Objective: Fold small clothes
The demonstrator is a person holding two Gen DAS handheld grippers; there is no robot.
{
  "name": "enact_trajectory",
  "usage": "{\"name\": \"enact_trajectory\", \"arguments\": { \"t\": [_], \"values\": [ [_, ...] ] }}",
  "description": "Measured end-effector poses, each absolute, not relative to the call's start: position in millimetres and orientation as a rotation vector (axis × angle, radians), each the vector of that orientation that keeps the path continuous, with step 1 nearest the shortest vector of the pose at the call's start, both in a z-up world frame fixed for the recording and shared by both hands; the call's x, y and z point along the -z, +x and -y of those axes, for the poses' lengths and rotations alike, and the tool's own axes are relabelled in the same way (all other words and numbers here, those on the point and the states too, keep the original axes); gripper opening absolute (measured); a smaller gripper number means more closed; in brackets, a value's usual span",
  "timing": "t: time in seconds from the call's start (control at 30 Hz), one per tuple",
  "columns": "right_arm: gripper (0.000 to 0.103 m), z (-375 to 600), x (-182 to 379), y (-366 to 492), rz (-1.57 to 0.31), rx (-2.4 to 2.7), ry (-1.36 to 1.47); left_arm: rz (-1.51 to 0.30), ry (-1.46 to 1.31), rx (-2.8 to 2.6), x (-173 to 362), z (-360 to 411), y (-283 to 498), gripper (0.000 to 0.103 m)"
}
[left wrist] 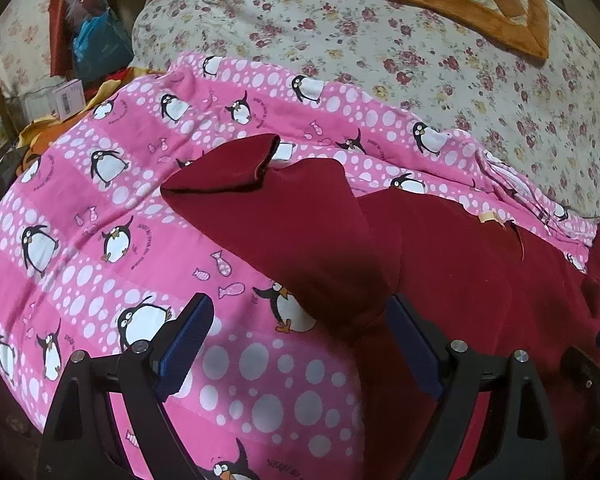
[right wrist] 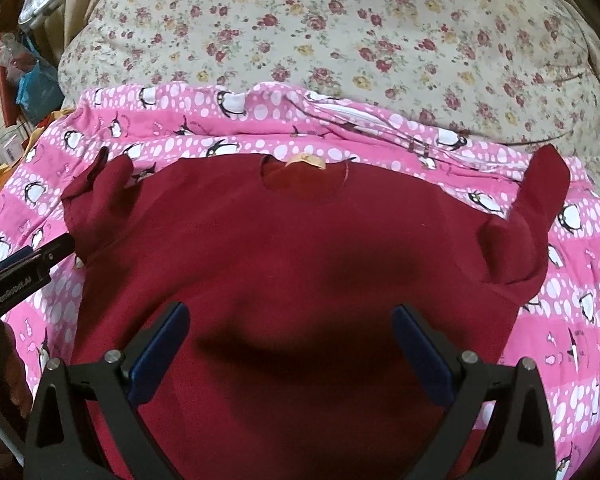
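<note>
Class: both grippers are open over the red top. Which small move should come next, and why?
Probably close the left gripper on the left sleeve and fold it inward. The red top lies flat, both sleeves stick outward, and that sleeve's base sits by its open fingers.

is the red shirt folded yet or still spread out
Mostly spread: the red shirt lies flat on the penguin blanket, neckline showing; only the sleeves are doubled over. Both grippers' jaws are open.
</note>
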State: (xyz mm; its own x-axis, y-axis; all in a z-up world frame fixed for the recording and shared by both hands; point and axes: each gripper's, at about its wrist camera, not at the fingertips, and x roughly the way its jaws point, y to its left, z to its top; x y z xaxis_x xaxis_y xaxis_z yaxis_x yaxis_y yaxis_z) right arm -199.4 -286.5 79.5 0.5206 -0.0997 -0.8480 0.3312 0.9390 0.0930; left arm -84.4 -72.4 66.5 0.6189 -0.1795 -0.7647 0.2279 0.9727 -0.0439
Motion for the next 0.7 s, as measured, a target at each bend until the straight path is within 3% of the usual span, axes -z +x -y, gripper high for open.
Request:
{"name": "enact_trajectory", "arguments": {
  "t": [0.7],
  "values": [
    [0.103, 297.5, -68.8, -199.9, -1.004, 0.296, 0.279, -0.874, 0.077, 0.23, -64.5, 78.4, -83.9, 0.071]
  ]
}}
